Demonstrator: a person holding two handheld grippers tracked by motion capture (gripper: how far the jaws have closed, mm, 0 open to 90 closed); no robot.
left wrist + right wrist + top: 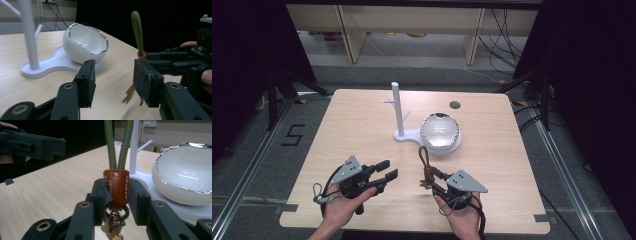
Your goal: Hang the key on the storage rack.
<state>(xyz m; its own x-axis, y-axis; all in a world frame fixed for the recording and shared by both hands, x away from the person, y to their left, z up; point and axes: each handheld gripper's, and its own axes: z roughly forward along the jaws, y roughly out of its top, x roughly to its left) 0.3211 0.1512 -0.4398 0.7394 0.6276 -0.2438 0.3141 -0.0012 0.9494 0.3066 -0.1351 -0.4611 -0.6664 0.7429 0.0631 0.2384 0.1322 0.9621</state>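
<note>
The right claw (116,192) is clamped on the brown leather tab (116,187) of a keychain (426,167), held just above the near middle of the worktop (362,125). A green braided cord loop (117,142) stands up from the tab, and a dark metal ring (115,216) with small brass-coloured pieces hangs below. It looks light; the cord is soft and would likely flop, while the stitched leather tab is flat and firm — the best place to grip, as the ring and charms would swing and slip. The left claw (384,174) is held to the left, its jaws apart and empty, their rubber pads (141,82) worn rough. Farther off stands a white stand (399,112) — a smooth post with short pegs — on a base shared with a glossy eggshell-shaped bowl (440,131) with a jagged silver rim, which looks fragile.
</note>
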